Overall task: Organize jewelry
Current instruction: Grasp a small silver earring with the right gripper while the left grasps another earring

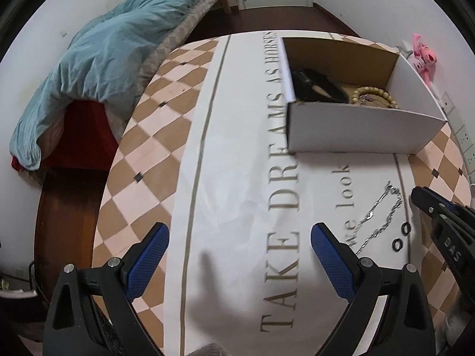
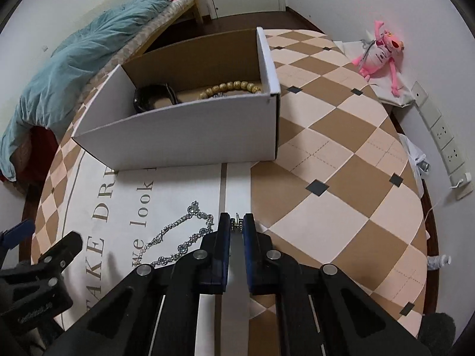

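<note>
A white cardboard box (image 1: 356, 127) (image 2: 193, 130) stands on the round table and holds a black band (image 2: 148, 98) and a wooden bead bracelet (image 2: 234, 86). In front of it a silver chain (image 2: 178, 237) (image 1: 380, 216) lies on the cloth's white printed strip. My right gripper (image 2: 236, 218) (image 1: 415, 192) points down at the table just right of the chain, shut on a small silver piece (image 2: 237, 223); I cannot tell whether that piece belongs to the chain. Two small black rings (image 1: 401, 235) lie near the chain. My left gripper (image 1: 239, 237) hovers open over bare cloth, left of the chain.
A checkered cloth (image 2: 341, 163) covers the table, whose edge curves round on the right. A pink plush toy (image 2: 383, 53) and a power strip (image 2: 442, 136) are by the wall. A bed with a teal quilt (image 1: 112, 59) stands beyond the table on the left.
</note>
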The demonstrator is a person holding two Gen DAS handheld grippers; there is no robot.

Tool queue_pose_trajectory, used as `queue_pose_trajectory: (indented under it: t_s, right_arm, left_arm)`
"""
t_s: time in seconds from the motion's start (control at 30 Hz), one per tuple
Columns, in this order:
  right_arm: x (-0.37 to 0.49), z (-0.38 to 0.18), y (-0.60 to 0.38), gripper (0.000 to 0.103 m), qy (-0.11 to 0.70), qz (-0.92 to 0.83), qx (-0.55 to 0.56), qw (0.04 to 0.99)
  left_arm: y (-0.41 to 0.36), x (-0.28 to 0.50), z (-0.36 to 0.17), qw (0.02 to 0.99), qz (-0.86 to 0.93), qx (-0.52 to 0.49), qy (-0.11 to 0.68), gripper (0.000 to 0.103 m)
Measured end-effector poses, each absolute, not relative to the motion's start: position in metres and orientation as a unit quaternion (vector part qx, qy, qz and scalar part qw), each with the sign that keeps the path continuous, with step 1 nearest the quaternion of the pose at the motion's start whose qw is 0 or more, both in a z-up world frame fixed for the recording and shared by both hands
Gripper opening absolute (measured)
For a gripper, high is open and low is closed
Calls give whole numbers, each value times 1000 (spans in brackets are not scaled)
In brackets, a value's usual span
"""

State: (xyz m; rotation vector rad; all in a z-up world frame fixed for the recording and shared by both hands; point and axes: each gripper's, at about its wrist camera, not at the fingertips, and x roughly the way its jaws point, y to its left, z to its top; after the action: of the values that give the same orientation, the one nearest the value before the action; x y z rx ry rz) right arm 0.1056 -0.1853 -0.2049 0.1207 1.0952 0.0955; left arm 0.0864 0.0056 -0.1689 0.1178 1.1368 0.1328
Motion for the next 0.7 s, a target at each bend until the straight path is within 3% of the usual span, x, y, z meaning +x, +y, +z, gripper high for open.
queue_pose_trajectory:
  t_s: [0.33, 0.37, 0.57, 0.63, 0.67, 0.7]
  right_arm:
    - [84, -185, -250, 9, 507, 1, 125, 853]
    - [84, -186, -255, 9, 507, -4, 132, 852]
    - [80, -195, -275, 9, 512, -22, 159, 844]
    - [80, -196, -277, 9, 512, -22, 161, 843]
    - [80, -196, -277, 9, 513, -22, 161, 843]
    - [80, -196, -278, 9, 513, -21, 163, 843]
  left_arm:
    - [-77, 116, -179, 823, -79, 80, 557, 97]
    - [-84, 118, -182, 819, -89, 82, 561, 93]
    - [-108, 125, -196, 806, -124, 94, 572, 55]
    - [-110, 124, -195, 808, -136, 87, 567, 35]
    - [-111, 123, -195, 809, -136, 91, 564, 15]
    - [-112, 124, -195, 809, -139, 89, 565, 7]
